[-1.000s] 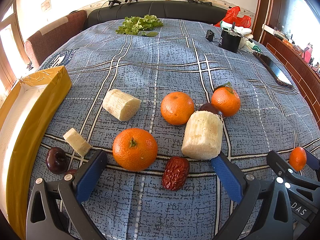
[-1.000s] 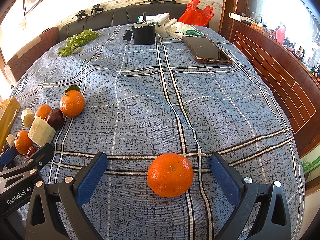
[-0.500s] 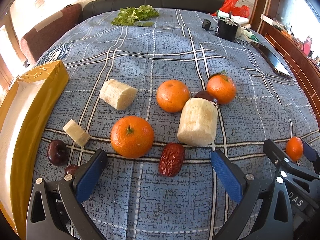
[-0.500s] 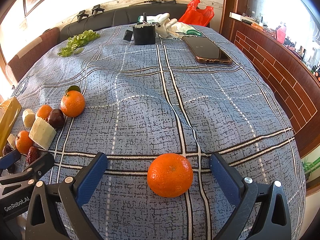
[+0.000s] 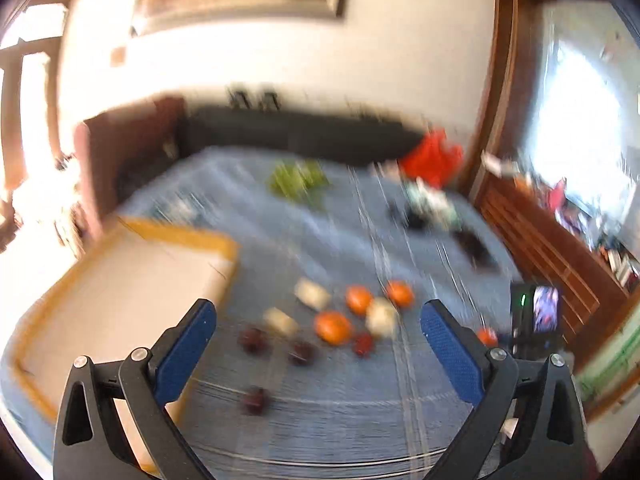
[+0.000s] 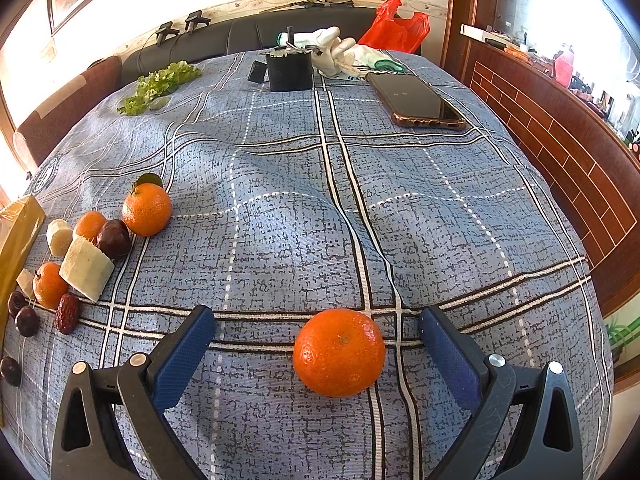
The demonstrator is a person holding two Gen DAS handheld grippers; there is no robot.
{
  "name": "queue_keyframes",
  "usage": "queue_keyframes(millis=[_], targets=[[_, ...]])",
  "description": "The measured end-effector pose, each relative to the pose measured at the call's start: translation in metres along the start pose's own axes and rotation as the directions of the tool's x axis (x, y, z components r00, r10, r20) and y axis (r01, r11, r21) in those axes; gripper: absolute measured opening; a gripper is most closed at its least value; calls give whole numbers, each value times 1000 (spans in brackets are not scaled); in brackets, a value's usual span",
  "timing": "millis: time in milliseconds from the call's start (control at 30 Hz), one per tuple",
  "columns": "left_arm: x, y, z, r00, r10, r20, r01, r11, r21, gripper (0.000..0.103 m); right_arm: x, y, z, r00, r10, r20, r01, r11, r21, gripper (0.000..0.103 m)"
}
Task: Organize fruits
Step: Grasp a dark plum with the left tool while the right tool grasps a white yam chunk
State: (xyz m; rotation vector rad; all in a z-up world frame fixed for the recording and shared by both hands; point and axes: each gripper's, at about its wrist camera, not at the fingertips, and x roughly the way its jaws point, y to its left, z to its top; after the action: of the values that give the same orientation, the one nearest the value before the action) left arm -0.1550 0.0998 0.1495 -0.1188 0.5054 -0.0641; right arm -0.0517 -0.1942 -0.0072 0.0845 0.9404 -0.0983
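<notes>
In the right wrist view an orange (image 6: 339, 352) lies on the blue checked cloth between the blue pads of my open right gripper (image 6: 318, 344), untouched. At far left sit more oranges (image 6: 146, 209), white cut pieces (image 6: 86, 269), a red date (image 6: 67, 313) and dark plums (image 6: 27, 321). The left wrist view is blurred. My open left gripper (image 5: 318, 340) hangs high above the table, holding nothing. Far below it lie the oranges (image 5: 333, 327), white pieces (image 5: 312, 294) and plums (image 5: 252, 339). The yellow-edged tray (image 5: 120, 280) lies at left.
A phone (image 6: 416, 101), a black box (image 6: 289, 71), white gloves (image 6: 340, 53) and a red bag (image 6: 396, 30) lie at the far end. Lettuce (image 6: 158, 85) sits at the far left. A wooden ledge (image 6: 560, 128) runs along the right.
My left gripper has pulled up and back fast; its view now takes in the whole table, the tray and the wall. The right gripper and its orange have stayed put.
</notes>
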Motion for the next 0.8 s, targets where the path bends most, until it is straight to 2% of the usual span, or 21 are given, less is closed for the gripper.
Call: queue_keyframes(millis=[67, 133, 233, 367, 400, 433, 500, 567, 600, 633, 700, 767, 800], targets=[[-35, 20, 13, 993, 71, 90, -74, 997, 29, 103, 0, -2, 2, 1000, 12, -18, -12, 1000, -1, 103], [-51, 36, 20, 987, 108, 122, -116, 992, 59, 103, 1, -4, 6, 997, 8, -73, -8, 1000, 9, 103], [-55, 62, 22, 994, 74, 81, -77, 996, 33, 103, 5, 1, 11, 990, -16, -137, 15, 1000, -9, 103], [-40, 81, 4, 997, 73, 34, -72, 997, -30, 103, 8, 2, 19, 981, -30, -194, 28, 1000, -12, 102], [-36, 83, -3, 998, 51, 25, -50, 998, -39, 103, 2, 2, 18, 981, -51, -186, 52, 999, 1, 97], [-33, 83, -9, 999, 30, 23, -29, 999, -41, 103, -10, 5, 18, 989, -37, -140, 39, 999, 8, 91], [-25, 78, -19, 1000, 7, 13, -7, 1000, -30, 103, -36, 18, 17, 997, 61, -37, -61, 998, 0, 91], [-16, 70, -29, 999, -36, -13, 36, 999, -4, 101, -55, 35, 17, 987, 159, 35, -158, 987, -30, 91], [-8, 64, -34, 997, -71, -34, 72, 997, 12, 98, -62, 47, 18, 975, 213, 55, -211, 976, -50, 91], [-2, 58, -38, 994, -98, -55, 100, 995, 30, 91, -64, 55, 19, 967, 248, 55, -245, 968, -60, 91], [12, 49, -46, 986, -130, -109, 138, 988, 68, 70, -60, 74, 24, 950, 309, 40, -306, 950, -66, 91], [31, 41, -55, 973, -145, -180, 163, 982, 92, 57, -48, 89, 28, 935, 354, 21, -352, 934, -60, 89], [38, 40, -58, 968, -149, -203, 171, 981, 94, 55, -41, 94, 29, 931, 365, 11, -364, 930, -54, 84]])
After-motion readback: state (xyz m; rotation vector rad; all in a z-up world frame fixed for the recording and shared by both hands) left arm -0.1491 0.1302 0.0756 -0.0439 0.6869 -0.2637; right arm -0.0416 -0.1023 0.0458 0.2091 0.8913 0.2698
